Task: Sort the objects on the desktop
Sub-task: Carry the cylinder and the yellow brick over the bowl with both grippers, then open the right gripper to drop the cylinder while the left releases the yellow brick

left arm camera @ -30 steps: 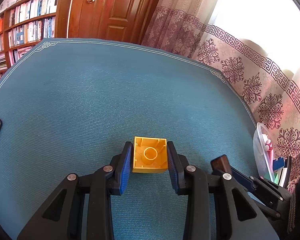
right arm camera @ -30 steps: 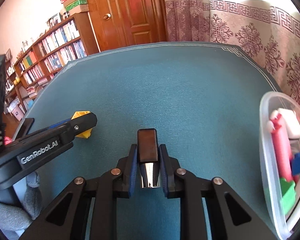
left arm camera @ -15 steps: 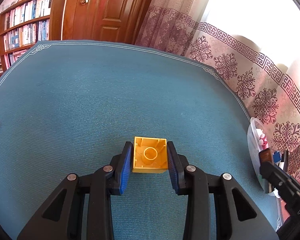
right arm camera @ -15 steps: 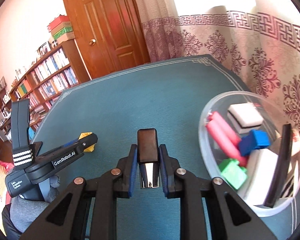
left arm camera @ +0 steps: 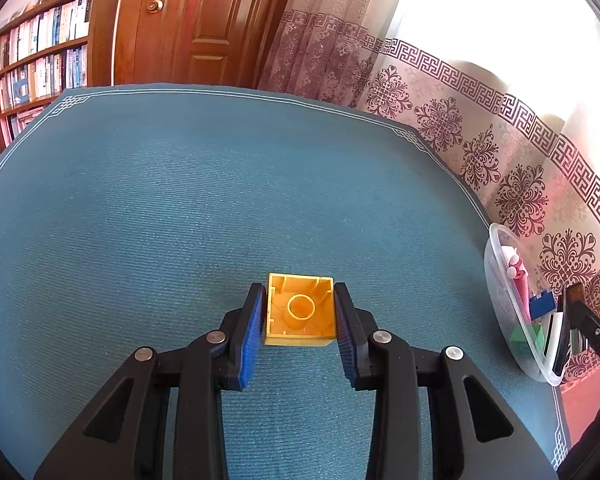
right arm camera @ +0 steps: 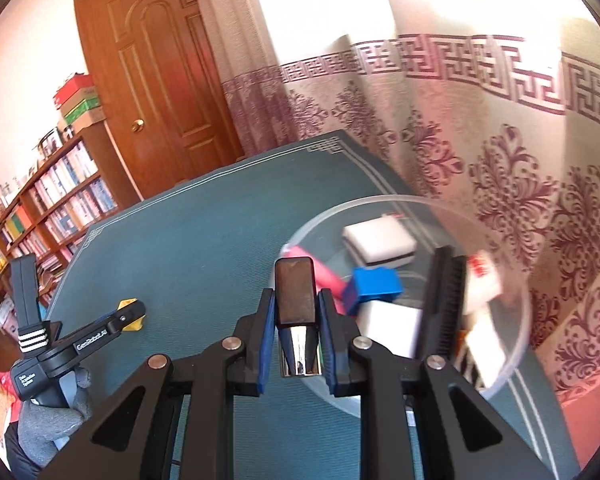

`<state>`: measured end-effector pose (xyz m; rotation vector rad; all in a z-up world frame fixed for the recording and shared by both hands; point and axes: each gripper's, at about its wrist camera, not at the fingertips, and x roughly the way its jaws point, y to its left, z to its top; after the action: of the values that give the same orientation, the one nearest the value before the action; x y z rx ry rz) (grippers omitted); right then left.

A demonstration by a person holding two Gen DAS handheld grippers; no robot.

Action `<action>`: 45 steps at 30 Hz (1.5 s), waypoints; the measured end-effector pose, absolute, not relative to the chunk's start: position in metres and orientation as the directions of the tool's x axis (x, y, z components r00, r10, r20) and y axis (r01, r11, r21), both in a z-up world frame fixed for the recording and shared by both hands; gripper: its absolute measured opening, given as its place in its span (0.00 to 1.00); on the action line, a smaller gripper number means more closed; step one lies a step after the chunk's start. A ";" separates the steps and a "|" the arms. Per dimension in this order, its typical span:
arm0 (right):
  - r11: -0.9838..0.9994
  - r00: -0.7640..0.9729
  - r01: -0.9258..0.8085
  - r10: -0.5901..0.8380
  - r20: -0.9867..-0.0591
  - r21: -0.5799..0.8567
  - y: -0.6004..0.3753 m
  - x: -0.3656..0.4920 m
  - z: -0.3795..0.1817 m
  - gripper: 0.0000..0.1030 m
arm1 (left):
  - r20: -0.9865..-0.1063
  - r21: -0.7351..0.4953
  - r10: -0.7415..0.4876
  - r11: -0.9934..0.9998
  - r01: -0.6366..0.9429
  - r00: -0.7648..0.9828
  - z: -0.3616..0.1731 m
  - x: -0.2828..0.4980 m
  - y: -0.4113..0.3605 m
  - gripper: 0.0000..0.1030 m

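My left tool (left arm camera: 300, 316) is clamped on a yellow building brick (left arm camera: 301, 311), hollow underside facing the camera, so I can see the thin ribbed walls and the round tube in the middle. The ridged blue pads (left arm camera: 253, 330) press flat against two opposite sides. The brick sits low over the counter (left arm camera: 180, 200), which is covered in a teal woven cloth with fine ribs and a white line border with fret corners; I can't tell whether it actually touches the cloth.

My right tool (right arm camera: 296, 320) is squeezed on a small lighter-shaped thing (right arm camera: 296, 312): dark brownish rectangular top with rounded corners, shiny chrome lower part. It's poking up between the pads, right at the near rim of the clear plastic bowl (right arm camera: 512, 360).

Everything else relative to that bowl: inside it there's a blue brick (right arm camera: 374, 286), a pink bar (right arm camera: 324, 272), a white block with a dark band (right arm camera: 380, 242), another white block (right arm camera: 392, 326), a black comb (right arm camera: 444, 300) leaning on edge, plus a green piece (left arm camera: 526, 338) visible from the left camera. The bowl stands near the counter's edge beside the patterned curtain (right arm camera: 520, 160). The yellow brick is well away from the bowl, over to its left, with my gloved left hand (right arm camera: 52, 412) holding the handle.
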<state>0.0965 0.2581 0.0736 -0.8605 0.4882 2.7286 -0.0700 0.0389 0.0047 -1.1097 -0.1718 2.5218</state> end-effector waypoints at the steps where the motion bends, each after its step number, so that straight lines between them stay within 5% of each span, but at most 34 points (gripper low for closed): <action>1: -0.911 -0.796 -0.335 0.137 -0.589 0.241 0.262 0.100 0.074 0.22 | -0.685 -0.258 0.388 -0.921 -0.293 -0.616 0.005 -0.070 0.039 0.35; 27: -0.888 -0.770 -0.385 0.160 -0.618 0.250 0.301 0.115 0.047 0.22 | -0.680 -0.275 0.506 -0.847 -0.455 -0.531 0.031 -0.032 0.097 0.35; 30: -0.903 -0.768 -0.359 0.141 -0.625 0.237 0.299 0.115 0.046 0.28 | -0.674 -0.274 0.529 -0.827 -0.491 -0.516 0.037 -0.025 0.115 0.35; 38: -0.907 -0.801 -0.318 0.102 -0.590 0.276 0.300 0.127 0.053 0.64 | -0.646 -0.244 0.586 -0.765 -0.596 -0.488 0.056 -0.003 0.163 0.35; 45: -0.909 -0.822 -0.301 0.094 -0.562 0.288 0.306 0.135 0.060 0.70 | -0.634 -0.258 0.622 -0.730 -0.633 -0.459 0.061 -0.005 0.192 0.35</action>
<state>0.1346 0.3058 0.0596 -0.8234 0.5465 2.7583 -0.0054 0.1921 0.0614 -0.9453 0.0188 2.1944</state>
